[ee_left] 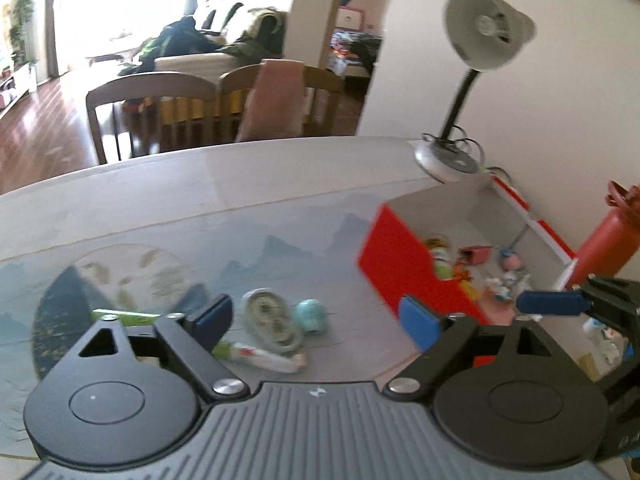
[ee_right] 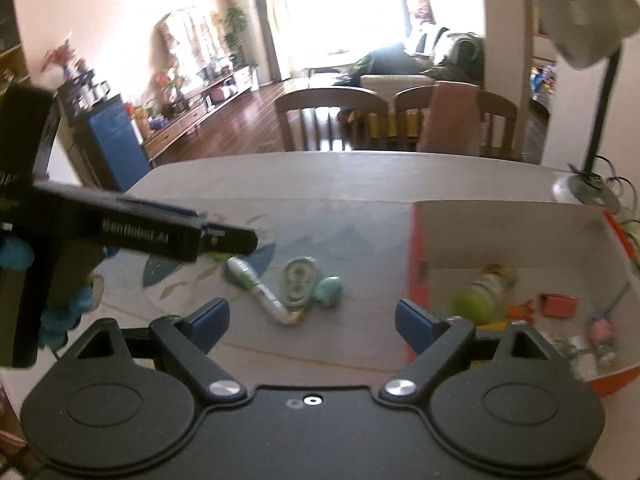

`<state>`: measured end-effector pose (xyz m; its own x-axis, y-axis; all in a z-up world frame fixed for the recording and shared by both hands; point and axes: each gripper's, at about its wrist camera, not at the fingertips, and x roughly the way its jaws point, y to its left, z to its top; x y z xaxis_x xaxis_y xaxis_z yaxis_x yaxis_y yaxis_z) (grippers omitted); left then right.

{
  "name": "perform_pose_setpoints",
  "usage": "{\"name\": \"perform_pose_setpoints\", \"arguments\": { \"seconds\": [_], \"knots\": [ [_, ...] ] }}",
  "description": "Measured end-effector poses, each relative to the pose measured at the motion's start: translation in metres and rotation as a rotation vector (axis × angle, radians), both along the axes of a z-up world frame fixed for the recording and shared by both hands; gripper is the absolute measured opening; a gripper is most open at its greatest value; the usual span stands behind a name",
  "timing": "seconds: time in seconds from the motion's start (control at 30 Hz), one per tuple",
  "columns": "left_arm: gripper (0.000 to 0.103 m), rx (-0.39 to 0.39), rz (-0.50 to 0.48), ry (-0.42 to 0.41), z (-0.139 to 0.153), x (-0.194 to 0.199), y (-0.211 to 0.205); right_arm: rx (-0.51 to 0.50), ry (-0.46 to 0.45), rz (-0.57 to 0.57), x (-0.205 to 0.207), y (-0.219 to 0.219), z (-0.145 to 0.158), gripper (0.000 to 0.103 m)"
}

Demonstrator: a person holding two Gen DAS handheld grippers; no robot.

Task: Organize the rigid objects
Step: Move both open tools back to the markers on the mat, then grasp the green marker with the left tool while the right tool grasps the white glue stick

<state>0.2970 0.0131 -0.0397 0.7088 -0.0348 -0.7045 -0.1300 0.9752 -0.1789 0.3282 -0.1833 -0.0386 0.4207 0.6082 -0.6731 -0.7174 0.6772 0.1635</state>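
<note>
Both grippers are open with nothing between their fingers. In the left wrist view, my left gripper [ee_left: 316, 322] hovers over a green-and-white pen [ee_left: 256, 350], a correction-tape roller [ee_left: 272, 320] and a teal egg-shaped object [ee_left: 312, 316] on the table. To the right stands a red box [ee_left: 404, 264] holding several small toys. One blue finger [ee_left: 548, 303] of the right gripper reaches over the box. In the right wrist view, my right gripper [ee_right: 314, 320] faces the pen [ee_right: 260, 294], roller [ee_right: 298, 280] and teal object [ee_right: 328, 290]. A blurred green-capped bottle [ee_right: 484, 292] lies in the box [ee_right: 418, 280].
A desk lamp [ee_left: 480, 36] stands at the table's far right corner, and a red flask [ee_left: 608, 240] beside the box by the wall. Two wooden chairs [ee_left: 152, 96] line the table's far edge. The left gripper's black body [ee_right: 160, 232] crosses the right view's left side.
</note>
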Motion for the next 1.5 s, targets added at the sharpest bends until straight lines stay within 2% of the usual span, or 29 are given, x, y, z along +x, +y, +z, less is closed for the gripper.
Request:
{"name": "perform_pose_setpoints", "arguments": {
  "seconds": [0.17,0.37,0.5,0.7,0.83,1.0,1.07,1.2,1.5],
  "knots": [
    [0.097,-0.03,0.031,0.007,-0.009,-0.009,0.037,-0.039,-0.006,0.04,-0.005,0.035,-0.01,0.09],
    [0.103,0.002,0.088,-0.01,-0.026,-0.018,0.071,-0.086,-0.016,0.092,-0.009,0.075,-0.027,0.087],
    [0.103,0.03,0.137,0.007,-0.045,-0.02,0.094,-0.12,-0.02,0.135,-0.007,0.105,-0.043,0.084],
    [0.103,0.002,0.219,0.04,-0.075,-0.015,0.13,-0.172,-0.02,0.191,0.0,0.141,-0.065,0.081],
    [0.103,-0.015,0.227,0.05,-0.094,-0.006,0.143,-0.239,-0.023,0.21,0.008,0.161,-0.081,0.073],
    [0.103,0.01,0.232,0.072,-0.114,0.007,0.15,-0.283,-0.04,0.242,0.014,0.177,-0.093,0.067],
    [0.103,0.012,0.233,0.076,-0.121,0.011,0.153,-0.299,-0.041,0.252,0.016,0.182,-0.098,0.061],
    [0.103,0.005,0.24,0.101,-0.134,0.017,0.158,-0.313,-0.031,0.253,0.019,0.189,-0.108,0.054],
    [0.102,0.041,0.239,0.098,-0.146,0.022,0.162,-0.336,-0.032,0.265,0.023,0.198,-0.116,0.041]
  ]
}}
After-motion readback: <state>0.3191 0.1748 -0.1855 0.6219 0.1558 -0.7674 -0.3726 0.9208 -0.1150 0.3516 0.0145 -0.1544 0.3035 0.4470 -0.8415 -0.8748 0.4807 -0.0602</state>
